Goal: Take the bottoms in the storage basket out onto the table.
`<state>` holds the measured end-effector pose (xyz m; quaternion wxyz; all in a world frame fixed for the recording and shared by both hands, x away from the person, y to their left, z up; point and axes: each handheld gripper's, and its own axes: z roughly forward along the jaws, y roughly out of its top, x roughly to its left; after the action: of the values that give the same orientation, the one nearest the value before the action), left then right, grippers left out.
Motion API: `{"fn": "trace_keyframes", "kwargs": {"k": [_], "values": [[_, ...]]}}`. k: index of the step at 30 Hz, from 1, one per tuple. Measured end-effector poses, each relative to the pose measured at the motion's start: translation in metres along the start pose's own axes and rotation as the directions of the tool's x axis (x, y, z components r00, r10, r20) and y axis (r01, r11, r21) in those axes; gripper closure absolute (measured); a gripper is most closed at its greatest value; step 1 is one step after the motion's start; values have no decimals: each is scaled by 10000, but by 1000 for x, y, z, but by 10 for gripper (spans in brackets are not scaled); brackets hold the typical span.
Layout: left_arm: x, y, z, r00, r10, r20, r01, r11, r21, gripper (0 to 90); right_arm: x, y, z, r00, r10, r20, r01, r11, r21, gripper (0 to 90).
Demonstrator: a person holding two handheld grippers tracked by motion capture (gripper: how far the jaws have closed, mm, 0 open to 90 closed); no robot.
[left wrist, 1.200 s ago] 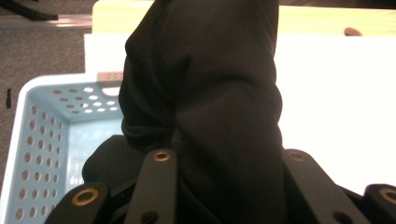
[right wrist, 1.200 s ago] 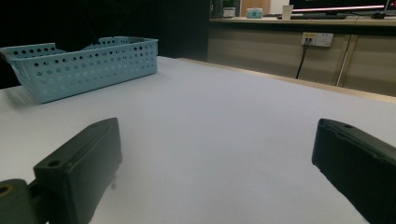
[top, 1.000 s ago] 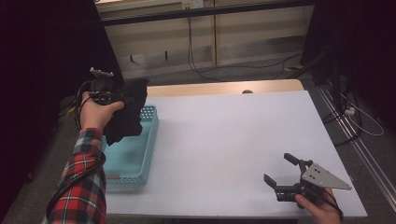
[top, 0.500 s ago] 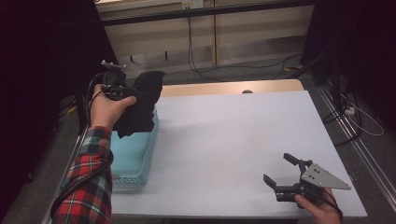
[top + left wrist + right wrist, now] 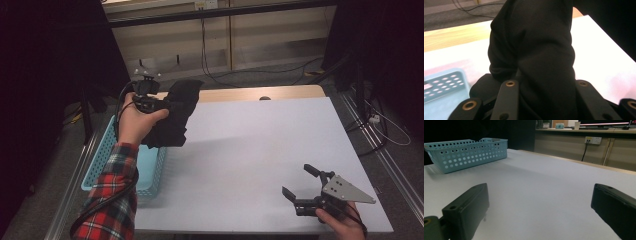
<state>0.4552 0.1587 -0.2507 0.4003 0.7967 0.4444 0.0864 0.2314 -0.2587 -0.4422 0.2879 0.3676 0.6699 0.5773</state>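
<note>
Black cloth (image 5: pixel 541 50) bulges up between the jaws of the left gripper (image 5: pixel 167 106), which clench on it: in the left gripper view the fabric is pinched between the two black arms at the bottom edge and rises ahead of them in a thick, rumpled fold. In the high view the same cloth hangs in a dark bunch from the front of this gripper, draping down below the jaws, its lower part over the near corner of the light blue basket (image 5: pixel 107 165) and the left edge of the white table (image 5: pixel 260 145). The left hand (image 5: pixel 135 122), in a red plaid sleeve (image 5: pixel 107 200), holds the gripper lifted above the table, so the cloth hangs free under the jaws rather than lying on the surface. Behind the cloth, beyond the jaws in the left gripper view, a strip of wooden edge (image 5: pixel 454 37) borders the white top, and a corner of the perforated basket sits low to the left of the jaws.

Near the front right corner of the table the right gripper (image 5: pixel 300 182) rests low, held by the right hand (image 5: pixel 340 225), with a grey three-cornered plate (image 5: pixel 345 189) on top. Its jaws stand released, wide apart, with nothing between them but bare white table. In the right gripper view the basket stands well ahead of the jaws and off to their left, its holed wall facing the camera.
</note>
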Motion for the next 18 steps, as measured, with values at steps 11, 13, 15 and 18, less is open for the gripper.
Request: {"fn": "trace_keyframes", "kwargs": {"k": [11,13,15,18], "values": [[-27,-15,20,9955,658,685,-647,9978,-171,699,-1,0,0,10000,-57,59,57,10000,-9,8],[-30,-19,23,9946,698,766,-678,9973,-282,698,-1,0,0,10000,-70,42,70,10000,29,8],[-31,-21,25,9935,784,819,-764,9967,-270,698,-1,0,0,10000,-79,23,78,10000,37,8],[-37,-30,33,9917,887,934,-856,9956,-376,697,0,0,0,10000,-90,12,90,10000,33,8]]}}
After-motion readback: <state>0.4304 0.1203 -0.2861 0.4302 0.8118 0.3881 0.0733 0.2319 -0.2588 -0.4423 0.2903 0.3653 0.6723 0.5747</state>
